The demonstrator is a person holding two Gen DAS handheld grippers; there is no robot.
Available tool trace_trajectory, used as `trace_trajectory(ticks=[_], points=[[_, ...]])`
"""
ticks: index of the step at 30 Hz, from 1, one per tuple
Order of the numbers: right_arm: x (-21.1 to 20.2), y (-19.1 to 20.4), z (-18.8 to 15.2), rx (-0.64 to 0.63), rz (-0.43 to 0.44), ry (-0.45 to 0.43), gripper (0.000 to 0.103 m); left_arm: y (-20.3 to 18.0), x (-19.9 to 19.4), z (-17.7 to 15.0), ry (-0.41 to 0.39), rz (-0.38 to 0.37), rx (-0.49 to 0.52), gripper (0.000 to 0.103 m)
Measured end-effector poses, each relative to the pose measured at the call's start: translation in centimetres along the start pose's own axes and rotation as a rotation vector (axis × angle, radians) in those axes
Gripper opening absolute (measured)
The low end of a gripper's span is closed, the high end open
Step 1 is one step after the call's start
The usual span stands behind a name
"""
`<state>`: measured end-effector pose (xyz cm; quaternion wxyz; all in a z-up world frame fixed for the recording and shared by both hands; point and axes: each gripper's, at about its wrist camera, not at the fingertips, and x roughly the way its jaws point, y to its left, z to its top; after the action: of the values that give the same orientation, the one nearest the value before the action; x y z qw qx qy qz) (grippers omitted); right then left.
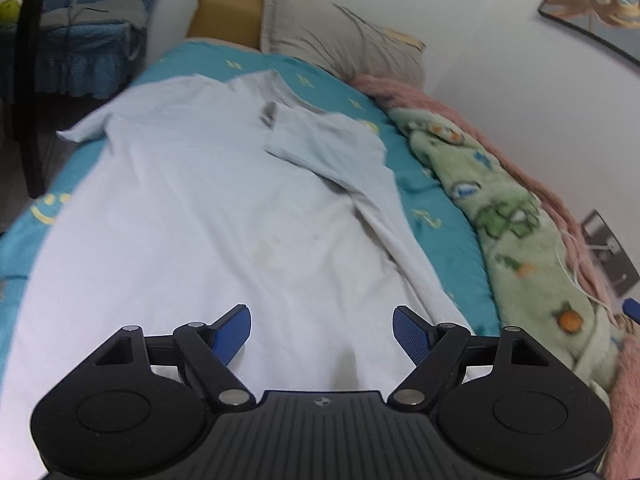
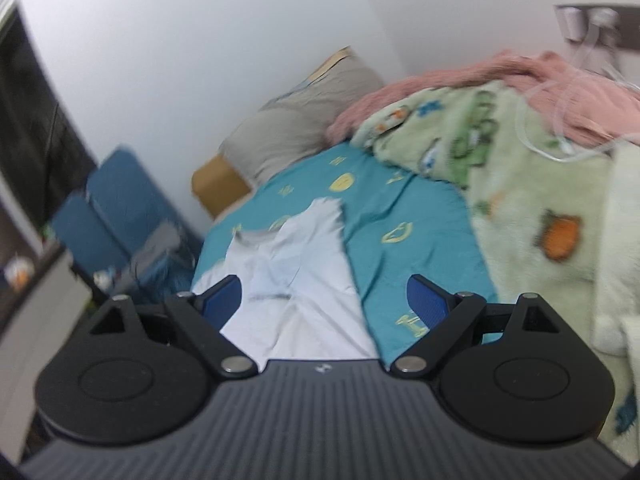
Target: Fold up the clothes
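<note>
Shirt (image 1: 192, 200) flat on bed (image 1: 432, 216), sleeve folded in; both grippers empty, fingers apart.

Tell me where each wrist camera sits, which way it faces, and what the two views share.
Left wrist: behind the left tool, looking down the bed over the pale shirt toward the grey pillow; only its open blue fingers show.
Right wrist: behind the right tool, open, tilted, facing the shirt's far end and green blanket.
Shared: shirt, teal sheet, pillow, blanket.
</note>
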<state>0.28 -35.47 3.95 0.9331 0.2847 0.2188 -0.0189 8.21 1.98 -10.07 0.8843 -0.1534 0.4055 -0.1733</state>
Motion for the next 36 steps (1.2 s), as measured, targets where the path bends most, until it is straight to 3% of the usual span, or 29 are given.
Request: trace_trajectory(ticks=[8,14,17,22,27,28,30,32,34,36], points=[[-0.1,-5.9,0.2,0.116,-0.133,-0.052,0.091,-11.0,5.0,-2.3,0.112,-0.119,0.091,0.069],[-1.4,-8.4,0.9,0.133,-0.19,-0.136,0.091,-18.5,8.6,-5.2,0.22,-0.146,0.23,0.068],[-1.9,-9.4,1.1,0.129,-0.224,-0.177,0.091,-20.8,10.0,-7.3,0.268,-0.125,0.348,0.065],[-1.6,-10.4,1.2,0.135,-0.235,-0.179,0.091,-22.2,11.7,-10.5,0.383,-0.182,0.491,0.061],[-0.9,-10.4,1.1,0.131,-0.235,-0.165,0.091,-23.2,11.5,-13.0,0.358,-0.163,0.657,0.059],[-0.9,-10.2,1.0,0.125,-0.237,-0.163,0.091,-23.3,11.5,-13.4,0.342,-0.155,0.685,0.055],[-0.7,-10.0,0.9,0.112,-0.243,-0.161,0.091,-23.5,11.5,-13.8,0.311,-0.134,0.726,0.034],[-0.6,-9.9,0.9,0.102,-0.253,-0.163,0.091,-23.1,11.6,-13.5,0.306,-0.124,0.708,0.0],[-0.5,-9.9,0.8,0.102,-0.251,-0.161,0.091,-22.3,11.2,-12.5,0.318,-0.15,0.625,0.0],[-0.6,-9.9,0.9,0.103,-0.233,-0.168,0.091,-21.4,9.8,-11.4,0.275,-0.154,0.578,0.0]])
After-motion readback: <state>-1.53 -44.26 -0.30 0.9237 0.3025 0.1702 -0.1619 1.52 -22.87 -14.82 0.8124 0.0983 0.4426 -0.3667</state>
